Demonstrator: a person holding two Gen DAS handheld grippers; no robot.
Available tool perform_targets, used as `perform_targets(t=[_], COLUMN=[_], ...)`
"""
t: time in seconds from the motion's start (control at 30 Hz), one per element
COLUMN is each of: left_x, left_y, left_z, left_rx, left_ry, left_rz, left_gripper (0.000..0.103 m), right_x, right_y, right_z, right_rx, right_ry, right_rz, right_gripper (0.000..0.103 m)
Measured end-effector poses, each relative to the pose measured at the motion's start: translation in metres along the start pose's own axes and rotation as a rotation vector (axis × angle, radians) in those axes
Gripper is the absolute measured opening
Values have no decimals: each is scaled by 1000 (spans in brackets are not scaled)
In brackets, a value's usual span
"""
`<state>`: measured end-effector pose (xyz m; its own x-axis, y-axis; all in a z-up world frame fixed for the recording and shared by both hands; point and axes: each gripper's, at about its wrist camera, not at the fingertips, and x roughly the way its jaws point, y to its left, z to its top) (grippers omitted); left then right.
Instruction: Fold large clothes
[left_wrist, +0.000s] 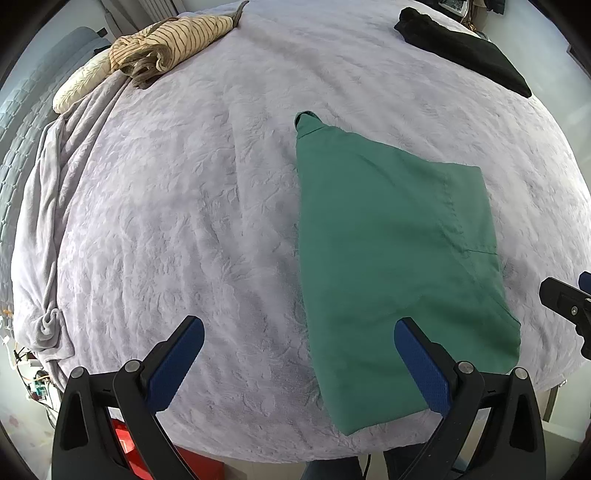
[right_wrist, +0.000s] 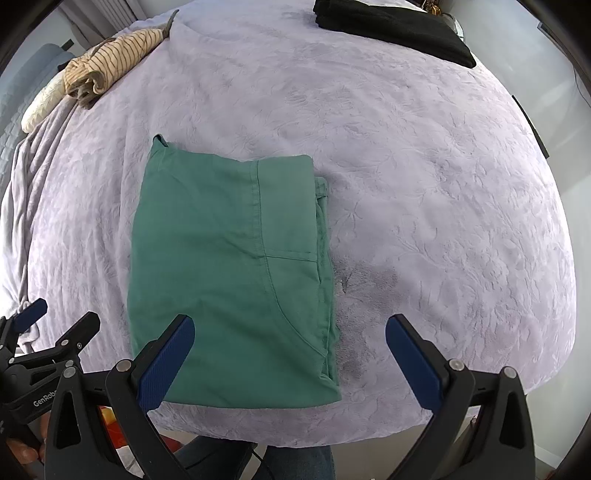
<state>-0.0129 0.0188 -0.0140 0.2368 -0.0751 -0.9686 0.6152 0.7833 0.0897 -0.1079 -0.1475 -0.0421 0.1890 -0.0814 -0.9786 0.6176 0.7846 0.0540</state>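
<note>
A green garment lies folded into a flat rectangle on the lavender bed cover, near the front edge. It also shows in the right wrist view, with a seam and pocket line on top. My left gripper is open and empty, above the front edge, its right finger over the garment's left part. My right gripper is open and empty, its left finger over the garment's front edge. The left gripper also shows at the lower left of the right wrist view.
A striped beige garment lies crumpled at the far left, next to a cream pillow. A folded black garment lies at the far right. The cover hangs bunched off the left edge. A red object sits below the bed.
</note>
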Motion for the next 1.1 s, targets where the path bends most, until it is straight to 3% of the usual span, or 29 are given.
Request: perform_targets(t=[1.1], left_x=[1], left_y=[1], left_z=[-1], left_rx=[-2], left_ry=[5], left_rz=[1], left_gripper=[103], right_x=[3], right_y=[2], right_z=[-3], right_rx=[5], right_ry=[10], right_rz=[0], right_gripper=[103])
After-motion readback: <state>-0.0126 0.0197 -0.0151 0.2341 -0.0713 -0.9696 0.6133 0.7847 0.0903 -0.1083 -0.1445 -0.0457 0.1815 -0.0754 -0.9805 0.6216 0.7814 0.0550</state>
